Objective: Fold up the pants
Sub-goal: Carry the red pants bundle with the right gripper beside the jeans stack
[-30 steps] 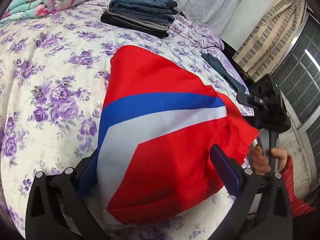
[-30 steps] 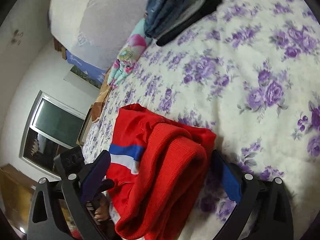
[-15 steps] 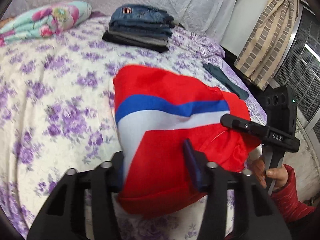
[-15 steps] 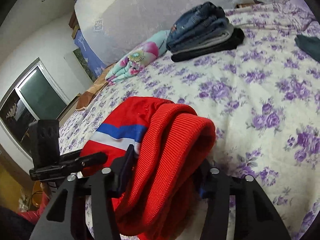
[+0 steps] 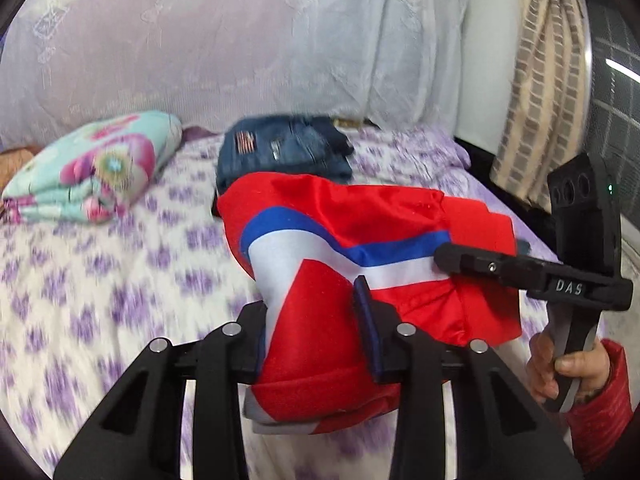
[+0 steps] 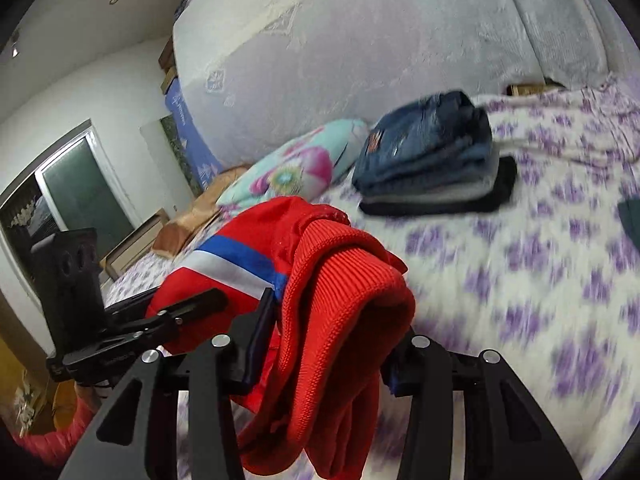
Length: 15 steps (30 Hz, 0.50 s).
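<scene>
Bedroom with pale walls, a grey draped headboard (image 5: 224, 52) across the back, a striped curtain (image 5: 536, 92) at the right side. Bed (image 5: 80, 280) under a white sheet with purple flowers, blurred in both views. Against the headboard edge, a folded floral quilt (image 5: 96, 168) toward the left corner; just beside it, a stack of folded jeans (image 6: 432, 168) on dark folded pants. Nearer the front edge, red pants (image 5: 360, 232) with a blue and white stripe, bunched and folded, lifted clear of the sheet between both grippers. Left gripper (image 5: 316, 320) clamped on the lower folded end of the pants, cloth bulging out below the pads, jaws having just been closing on it. Right gripper (image 6: 332, 344) clamped on the ribbed red waistband, which drapes over and hangs down between the fingers, jaws likewise having just been closing with the cloth between them. In the left view, right gripper (image 5: 444, 258) reaching in from the right onto the stripe, handle held by a hand (image 5: 568, 368) in a red sleeve (image 5: 600, 416). In the right view, left gripper (image 6: 216, 300) at the left, touching the red cloth.
</scene>
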{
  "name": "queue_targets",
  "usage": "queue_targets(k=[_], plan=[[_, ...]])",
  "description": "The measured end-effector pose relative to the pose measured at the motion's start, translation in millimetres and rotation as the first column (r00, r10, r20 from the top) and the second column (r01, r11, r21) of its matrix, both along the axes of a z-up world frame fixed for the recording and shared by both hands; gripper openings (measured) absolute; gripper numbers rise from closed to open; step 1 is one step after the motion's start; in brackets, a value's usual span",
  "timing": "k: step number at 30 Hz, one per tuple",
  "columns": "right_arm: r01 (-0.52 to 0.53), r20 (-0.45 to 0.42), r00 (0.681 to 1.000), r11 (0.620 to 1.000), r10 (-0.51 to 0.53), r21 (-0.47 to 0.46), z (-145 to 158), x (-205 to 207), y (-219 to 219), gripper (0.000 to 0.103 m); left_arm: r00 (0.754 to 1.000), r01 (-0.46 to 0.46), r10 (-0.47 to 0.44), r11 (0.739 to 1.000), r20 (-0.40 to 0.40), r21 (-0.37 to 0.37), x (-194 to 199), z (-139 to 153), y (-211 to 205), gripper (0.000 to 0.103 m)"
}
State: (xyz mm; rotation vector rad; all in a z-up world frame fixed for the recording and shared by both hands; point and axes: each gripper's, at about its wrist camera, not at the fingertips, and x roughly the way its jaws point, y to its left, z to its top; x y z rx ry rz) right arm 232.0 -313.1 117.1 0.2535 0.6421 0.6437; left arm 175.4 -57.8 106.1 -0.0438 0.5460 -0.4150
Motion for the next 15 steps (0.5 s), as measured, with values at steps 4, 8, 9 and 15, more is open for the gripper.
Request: queue_targets(k=[4, 8, 9, 15], plan=[[0.051, -0.020, 0.999, 0.999, -0.051, 0.003, 2, 66, -1, 0.046, 0.999, -0.053, 0.053, 0.999, -0.009, -0.005, 57, 7, -9, 0.034], [0.084, -0.076, 0.994, 0.996, -0.084, -0.003, -21, 126, 0, 0.046, 0.994, -0.109, 0.109, 0.994, -0.017, 0.020, 106, -6, -18, 0.034], [0.096, -0.095, 0.991, 0.995, -0.097, -0.012, -32, 142, 1, 0.046, 0.991, -0.128, 0.129, 0.992, -0.037, 0.022, 124, -16, -20, 0.034], [0.166, -0.221, 0.957, 0.980, -0.187, -0.113, -122, 199, -7, 0.064, 0.950, -0.188, 0.194, 0.981, -0.246, 0.050, 187, -105, -10, 0.064]])
